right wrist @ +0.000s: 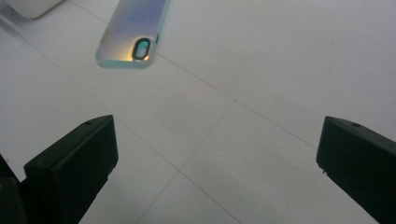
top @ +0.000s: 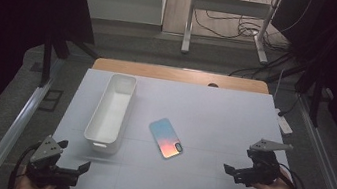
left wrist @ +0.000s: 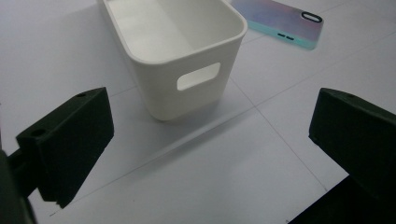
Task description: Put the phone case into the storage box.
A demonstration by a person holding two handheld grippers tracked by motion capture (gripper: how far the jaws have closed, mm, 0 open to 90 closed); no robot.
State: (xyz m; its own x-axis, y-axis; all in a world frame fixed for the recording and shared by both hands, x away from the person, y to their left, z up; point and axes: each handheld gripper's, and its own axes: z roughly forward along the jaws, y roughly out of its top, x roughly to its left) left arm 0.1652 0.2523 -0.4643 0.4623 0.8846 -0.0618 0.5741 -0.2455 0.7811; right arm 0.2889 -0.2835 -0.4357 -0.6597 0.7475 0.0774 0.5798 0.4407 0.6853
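Observation:
A phone (top: 166, 138) with an iridescent blue-to-orange back lies face down near the table's middle, its camera cutout toward the front right. Left of it stands a long white bin (top: 111, 111), empty, with a handle slot (left wrist: 198, 76) in its near end. My left gripper (top: 75, 160) hovers at the front left corner, open, facing the bin's near end with nothing between its jaws. My right gripper (top: 234, 174) is held at the front right, open and empty, pointing toward the phone (right wrist: 132, 32), which lies a short way ahead of it.
The white table top (top: 213, 116) has faint grid lines and a wooden strip along its far edge. Metal rails run down both sides. Beyond the table stand a metal frame and loose cables on the floor. A white power strip (top: 284, 124) lies off the right edge.

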